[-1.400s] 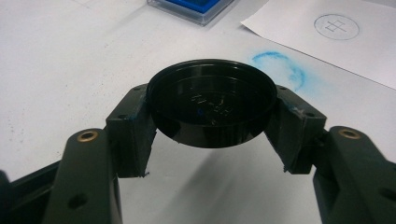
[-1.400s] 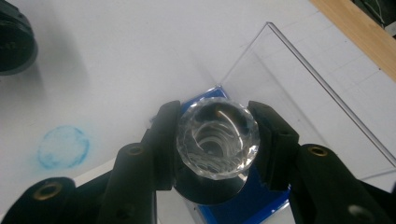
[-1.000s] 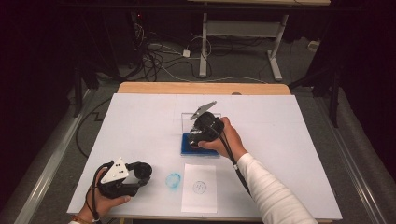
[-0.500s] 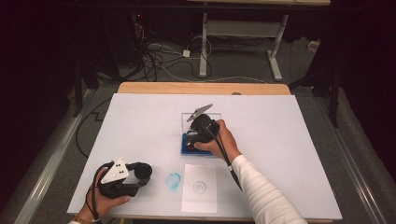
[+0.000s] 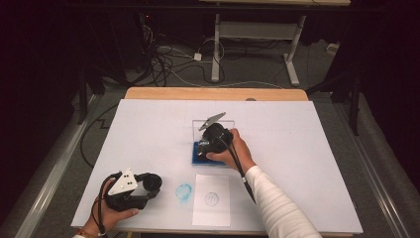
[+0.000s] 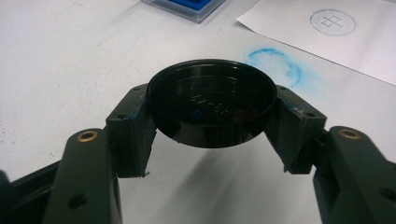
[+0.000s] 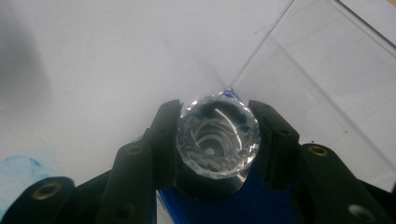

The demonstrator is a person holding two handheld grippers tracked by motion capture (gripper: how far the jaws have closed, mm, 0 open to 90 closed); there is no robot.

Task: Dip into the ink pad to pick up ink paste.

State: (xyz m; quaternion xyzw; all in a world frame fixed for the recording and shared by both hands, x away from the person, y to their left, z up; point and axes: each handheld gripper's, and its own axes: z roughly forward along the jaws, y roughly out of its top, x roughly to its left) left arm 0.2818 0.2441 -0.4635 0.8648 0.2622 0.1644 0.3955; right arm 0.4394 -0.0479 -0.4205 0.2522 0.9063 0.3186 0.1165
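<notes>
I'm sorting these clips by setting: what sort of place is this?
Probably a lab or workshop recording station: a white-covered table, loose cables on the floor, and a bare desk frame behind.

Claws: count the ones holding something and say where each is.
2. The left claw grips a black round lid near the table's front left; the right claw grips a clear faceted knob over the blue pad.

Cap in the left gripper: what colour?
Black cap, glossy; clearest in the left gripper view.
</notes>
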